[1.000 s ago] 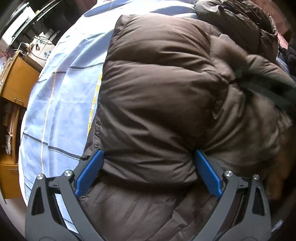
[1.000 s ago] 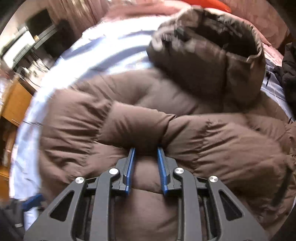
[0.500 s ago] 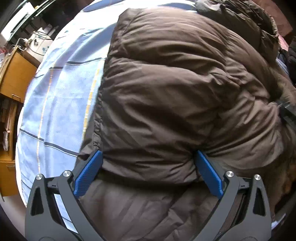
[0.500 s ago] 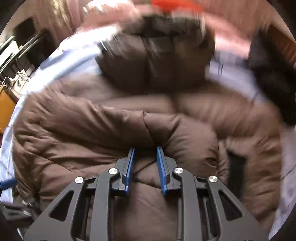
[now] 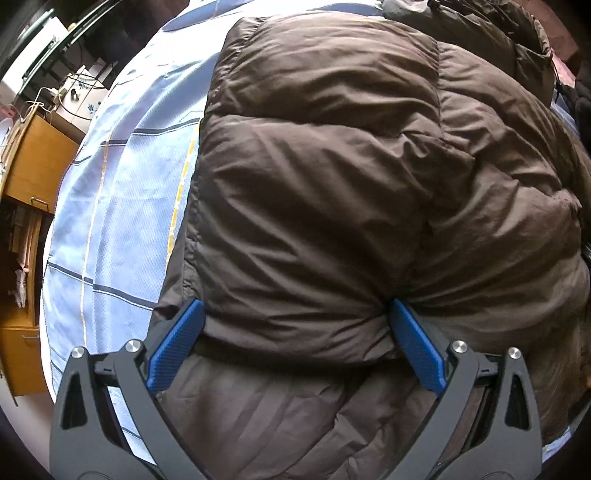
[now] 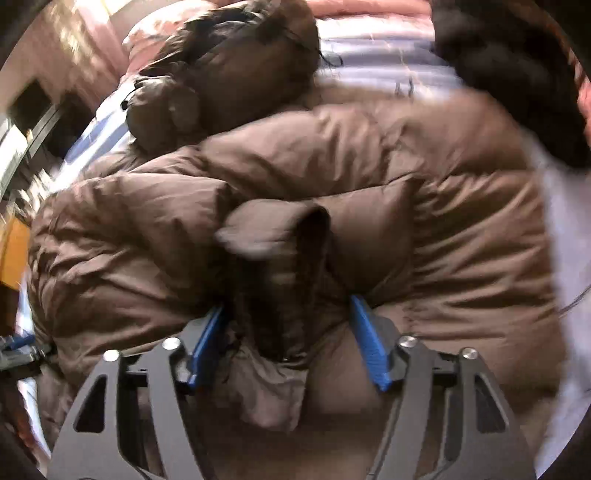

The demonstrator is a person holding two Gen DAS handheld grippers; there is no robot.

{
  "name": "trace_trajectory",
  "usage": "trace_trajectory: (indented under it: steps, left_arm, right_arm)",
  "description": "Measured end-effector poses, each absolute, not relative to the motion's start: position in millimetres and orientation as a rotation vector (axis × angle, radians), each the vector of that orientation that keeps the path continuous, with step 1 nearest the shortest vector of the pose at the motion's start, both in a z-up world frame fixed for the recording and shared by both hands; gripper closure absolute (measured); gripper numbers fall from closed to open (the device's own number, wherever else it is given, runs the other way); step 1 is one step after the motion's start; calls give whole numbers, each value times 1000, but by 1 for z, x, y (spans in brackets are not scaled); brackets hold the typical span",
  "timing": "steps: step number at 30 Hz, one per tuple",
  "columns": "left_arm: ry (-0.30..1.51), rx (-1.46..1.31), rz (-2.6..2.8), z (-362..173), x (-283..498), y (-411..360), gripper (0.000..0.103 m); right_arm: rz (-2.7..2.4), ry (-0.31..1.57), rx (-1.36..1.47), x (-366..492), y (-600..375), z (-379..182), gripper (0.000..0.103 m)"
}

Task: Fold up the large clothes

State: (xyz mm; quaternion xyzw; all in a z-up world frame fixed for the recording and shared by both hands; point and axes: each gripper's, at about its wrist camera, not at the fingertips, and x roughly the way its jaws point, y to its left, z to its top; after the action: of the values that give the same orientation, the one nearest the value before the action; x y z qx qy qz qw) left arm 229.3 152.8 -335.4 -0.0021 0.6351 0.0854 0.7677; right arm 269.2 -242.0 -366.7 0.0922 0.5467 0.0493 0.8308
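Note:
A big brown puffer jacket (image 5: pixel 325 177) lies folded over itself on a light blue striped bed sheet (image 5: pixel 122 192). My left gripper (image 5: pixel 295 314) is wide open, its blue pads (image 5: pixel 173 343) pressed against the near edge of a folded jacket panel. In the right wrist view the jacket (image 6: pixel 424 192) fills the frame, its hood (image 6: pixel 221 85) lying at the far end. My right gripper (image 6: pixel 288 314) is open, with a sleeve cuff (image 6: pixel 280 266) lying loose between its pads.
Wooden drawers (image 5: pixel 26 177) and a cluttered desk (image 5: pixel 74 96) stand left of the bed. A dark garment (image 6: pixel 509 74) lies at the far right on the sheet. Pink bedding (image 6: pixel 369 7) lies beyond the hood.
My right gripper has opened and let go of the jacket fold it pinched, after carrying it across to the right. The left gripper has stayed open against the jacket.

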Motion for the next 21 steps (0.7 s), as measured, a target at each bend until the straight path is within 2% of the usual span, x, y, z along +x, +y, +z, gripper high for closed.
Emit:
trace_trajectory:
  steps: [3,8,10,13,21]
  left_arm:
    - [1381,0,180,-336,228,153,2]
    - [1360,-61,174,-317,226,163,2]
    - [1327,-70,173,-306,221,173,2]
    - [1320,-37,185,-302,209,189,2]
    - [1524,-166,12,-341,146,217,2]
  right_arm:
    - [48,1154,60,270,-217,-368,26]
    - [111,1150,-97,256,-217,-332,24]
    - [126,1090,-99,234,-239,-308,12]
    - [81,1064,-67,196,-294,-289,5]
    - [-8,1336,94,97,-399,-343,3]
